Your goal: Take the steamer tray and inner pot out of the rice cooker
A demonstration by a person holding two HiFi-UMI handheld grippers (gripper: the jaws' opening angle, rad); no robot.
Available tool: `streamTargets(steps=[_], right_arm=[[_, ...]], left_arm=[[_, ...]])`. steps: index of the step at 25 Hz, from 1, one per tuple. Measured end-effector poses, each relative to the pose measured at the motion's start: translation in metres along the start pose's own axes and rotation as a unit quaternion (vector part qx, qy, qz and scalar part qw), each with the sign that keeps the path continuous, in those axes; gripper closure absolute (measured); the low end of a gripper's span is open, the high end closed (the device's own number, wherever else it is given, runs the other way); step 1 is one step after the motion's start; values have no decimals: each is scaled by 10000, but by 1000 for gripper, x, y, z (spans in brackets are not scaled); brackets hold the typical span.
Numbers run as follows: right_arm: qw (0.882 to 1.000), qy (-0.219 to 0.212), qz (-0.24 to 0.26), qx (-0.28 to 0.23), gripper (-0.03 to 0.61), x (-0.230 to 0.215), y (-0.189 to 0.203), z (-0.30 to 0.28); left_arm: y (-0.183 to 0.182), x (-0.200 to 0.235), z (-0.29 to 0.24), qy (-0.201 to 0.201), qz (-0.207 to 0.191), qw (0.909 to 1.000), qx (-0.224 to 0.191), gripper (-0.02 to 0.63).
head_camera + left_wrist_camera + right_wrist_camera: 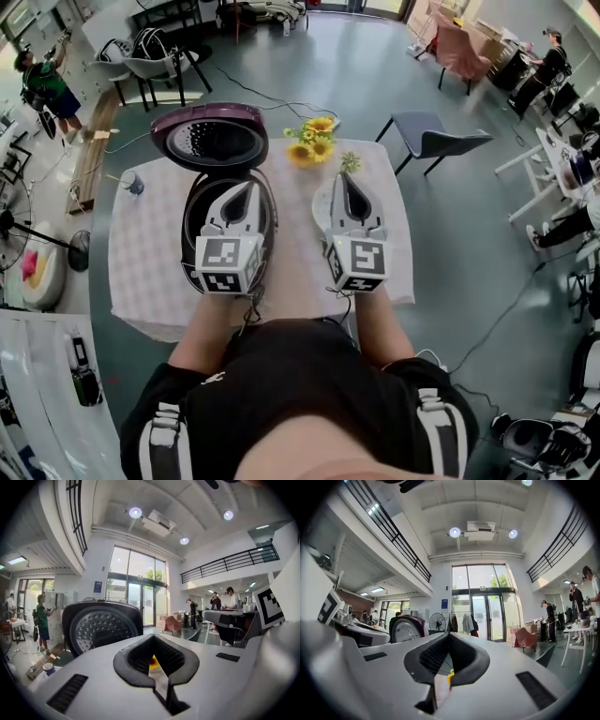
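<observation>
The rice cooker (pixel 191 223) stands on the table with its purple lid (pixel 208 137) swung open to the back. My left gripper (pixel 247 187) hovers over the cooker's opening, jaws shut and empty, and hides most of the inside. The left gripper view looks level past the shut left gripper (pixel 153 638) at the upright lid (pixel 101 627). My right gripper (pixel 347 180) is to the right, also shut and empty, above a pale round thing (pixel 321 214) that it mostly covers. In the right gripper view the shut right gripper (pixel 449 635) points across the room, with the lid (pixel 407 630) at its left.
A white cloth covers the table (pixel 150 272). Sunflowers (pixel 312 139) stand behind the grippers and a small cup (pixel 131 182) sits at the far left corner. A grey chair (pixel 431 137) stands past the table's right side. People are at the room's edges.
</observation>
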State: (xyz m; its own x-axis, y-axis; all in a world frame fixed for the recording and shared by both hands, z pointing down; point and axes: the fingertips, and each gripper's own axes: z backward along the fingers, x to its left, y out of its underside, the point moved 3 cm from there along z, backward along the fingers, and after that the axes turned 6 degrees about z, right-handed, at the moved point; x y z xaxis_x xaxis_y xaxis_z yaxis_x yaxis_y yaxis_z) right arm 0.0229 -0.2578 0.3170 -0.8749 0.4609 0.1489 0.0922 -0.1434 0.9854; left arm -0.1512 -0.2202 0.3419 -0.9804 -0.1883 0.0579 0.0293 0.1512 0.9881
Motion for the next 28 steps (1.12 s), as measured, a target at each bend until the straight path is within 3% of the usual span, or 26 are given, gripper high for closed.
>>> streamTargets(steps=[14, 19, 28], right_arm=[[9988, -484, -99, -38, 578, 118, -12, -17], [9929, -859, -806, 145, 578, 156, -8, -27], [9928, -845, -773, 337, 578, 199, 3, -37]], left_arm=[[6, 106, 87, -668, 218, 9973, -190, 611], [13, 145, 117, -932, 317, 9949, -196, 611], [29, 201, 148, -1122, 426, 9927, -147, 609]])
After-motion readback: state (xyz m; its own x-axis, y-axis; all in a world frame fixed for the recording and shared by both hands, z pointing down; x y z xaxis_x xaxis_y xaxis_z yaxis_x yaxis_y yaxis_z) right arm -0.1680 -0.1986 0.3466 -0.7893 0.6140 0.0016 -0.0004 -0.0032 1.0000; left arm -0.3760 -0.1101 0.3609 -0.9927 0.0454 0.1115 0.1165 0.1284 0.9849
